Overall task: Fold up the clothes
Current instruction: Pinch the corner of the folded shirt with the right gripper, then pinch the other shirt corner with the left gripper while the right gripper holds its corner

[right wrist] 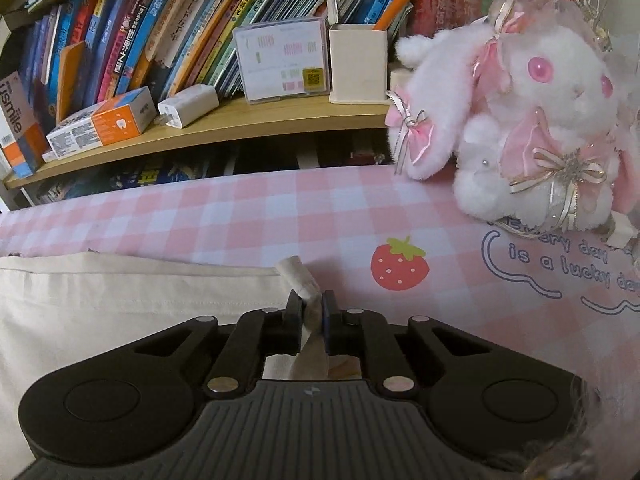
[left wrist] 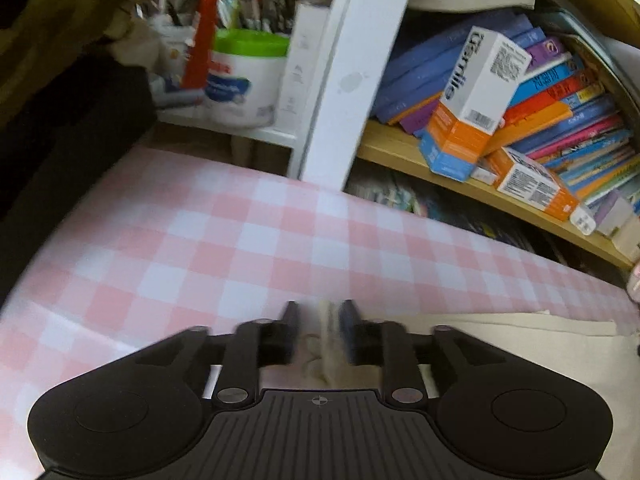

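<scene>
- the desk (right wrist: 248, 216), covered with a pink-and-white checked cloth printed with a red strawberry (right wrist: 399, 265), runs up to a wooden bookshelf (right wrist: 224, 128) along its far edge.
- a cream fabric garment (right wrist: 120, 312) lies flat on the near part of the desk, its straight folded edge facing the far edge; in the left wrist view it spreads to the right of the fingers (left wrist: 520, 352).
- a fluffy white plush rabbit with pink bows (right wrist: 532, 120) sits at the far right corner of the desk, well apart from the garment.
- the left gripper (left wrist: 320, 320) has its fingers nearly together, pinching a bunched fold of the garment; the view is blurred.
- the right gripper (right wrist: 311, 312) has its fingers clamped on the garment's right-hand corner, a small roll of fabric poking out past the tips.
</scene>
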Demonstrator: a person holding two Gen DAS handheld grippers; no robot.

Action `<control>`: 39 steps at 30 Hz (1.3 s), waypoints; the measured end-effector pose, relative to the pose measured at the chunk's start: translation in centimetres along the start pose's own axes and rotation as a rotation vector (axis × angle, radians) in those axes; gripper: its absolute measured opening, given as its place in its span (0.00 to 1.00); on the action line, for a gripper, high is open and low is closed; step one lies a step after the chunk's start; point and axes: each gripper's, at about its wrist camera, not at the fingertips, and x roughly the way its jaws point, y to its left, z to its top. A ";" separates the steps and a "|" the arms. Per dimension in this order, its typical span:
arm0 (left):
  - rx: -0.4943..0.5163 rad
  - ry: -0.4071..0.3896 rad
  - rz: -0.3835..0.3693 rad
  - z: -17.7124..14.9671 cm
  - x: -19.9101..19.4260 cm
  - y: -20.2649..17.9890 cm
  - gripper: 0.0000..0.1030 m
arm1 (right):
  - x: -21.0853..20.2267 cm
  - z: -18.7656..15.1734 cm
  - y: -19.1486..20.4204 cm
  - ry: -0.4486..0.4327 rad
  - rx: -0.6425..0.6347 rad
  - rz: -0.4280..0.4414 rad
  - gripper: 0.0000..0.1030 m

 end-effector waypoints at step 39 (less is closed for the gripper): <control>-0.133 0.073 -0.005 -6.5 -6.3 0.2 0.17 | -7.5 -7.4 1.1 0.021 0.062 0.036 0.09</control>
